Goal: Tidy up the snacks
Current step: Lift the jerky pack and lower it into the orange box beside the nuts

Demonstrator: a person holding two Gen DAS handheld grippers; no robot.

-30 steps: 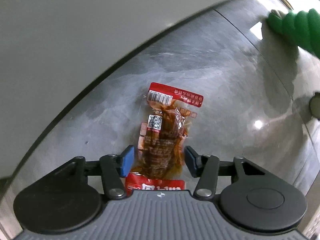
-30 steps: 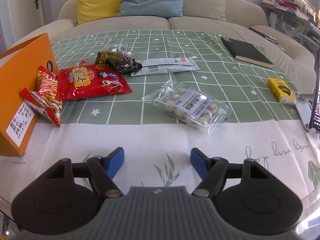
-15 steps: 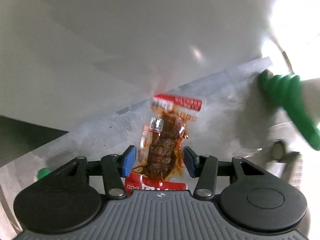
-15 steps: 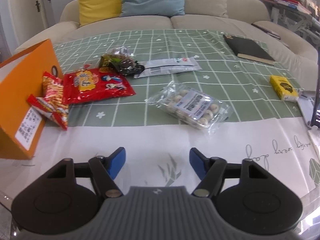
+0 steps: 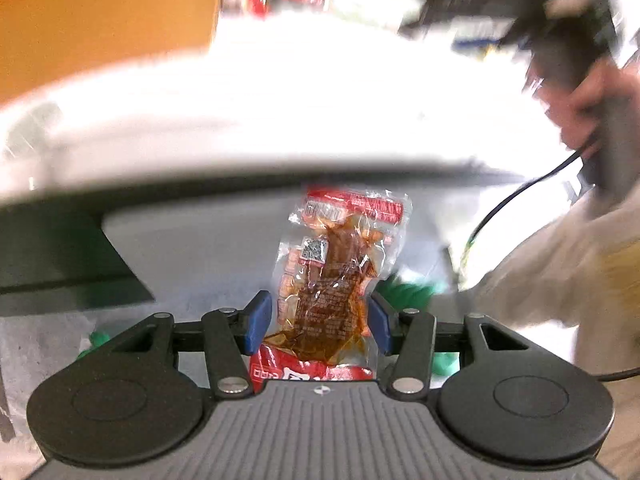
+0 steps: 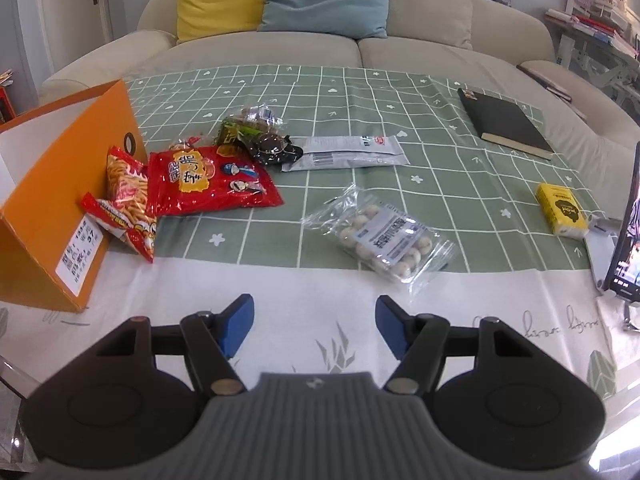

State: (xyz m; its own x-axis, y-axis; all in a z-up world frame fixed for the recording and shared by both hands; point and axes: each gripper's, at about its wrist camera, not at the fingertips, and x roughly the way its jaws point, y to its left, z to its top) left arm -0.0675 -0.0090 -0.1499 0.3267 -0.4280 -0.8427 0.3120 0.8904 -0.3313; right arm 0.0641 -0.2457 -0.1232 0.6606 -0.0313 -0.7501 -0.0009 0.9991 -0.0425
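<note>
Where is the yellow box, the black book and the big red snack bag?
yellow box [image 6: 561, 208], right wrist view, top face.
black book [image 6: 504, 121], right wrist view, middle of cover.
big red snack bag [image 6: 208, 184], right wrist view, middle of front.

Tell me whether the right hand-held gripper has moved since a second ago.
Yes. The right hand-held gripper has risen slightly and tilted down: the orange box and quail egg pack sit lower in its view.

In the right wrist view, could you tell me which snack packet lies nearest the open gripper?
The clear packet of round pale balls, lying just ahead of the right gripper; the red bags lie farther left by the orange box.
</note>
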